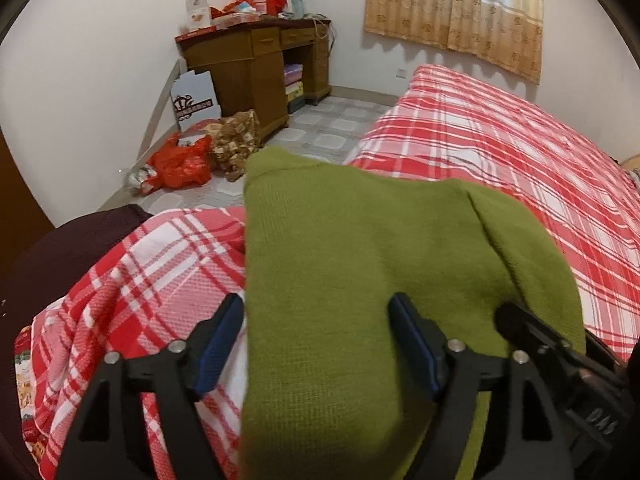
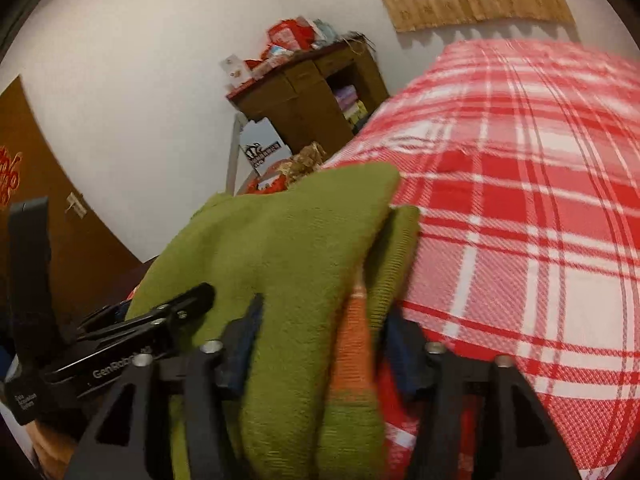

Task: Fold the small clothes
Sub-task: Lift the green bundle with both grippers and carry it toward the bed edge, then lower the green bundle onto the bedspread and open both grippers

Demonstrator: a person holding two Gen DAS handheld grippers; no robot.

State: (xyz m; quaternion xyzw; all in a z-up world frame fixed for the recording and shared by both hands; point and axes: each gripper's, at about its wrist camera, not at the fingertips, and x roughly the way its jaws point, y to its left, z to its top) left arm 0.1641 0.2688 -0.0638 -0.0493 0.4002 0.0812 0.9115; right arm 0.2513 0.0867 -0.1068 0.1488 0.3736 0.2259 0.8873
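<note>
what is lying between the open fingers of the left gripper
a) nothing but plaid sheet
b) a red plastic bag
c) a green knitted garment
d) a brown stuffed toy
c: the green knitted garment fills the gap of the left gripper, spread over the red plaid bedsheet.

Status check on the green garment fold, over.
Left tool open, astride the green garment. Right tool open, garment bunched between its fingers. Garment lies on the plaid bedspread. Nothing in the way.
</note>
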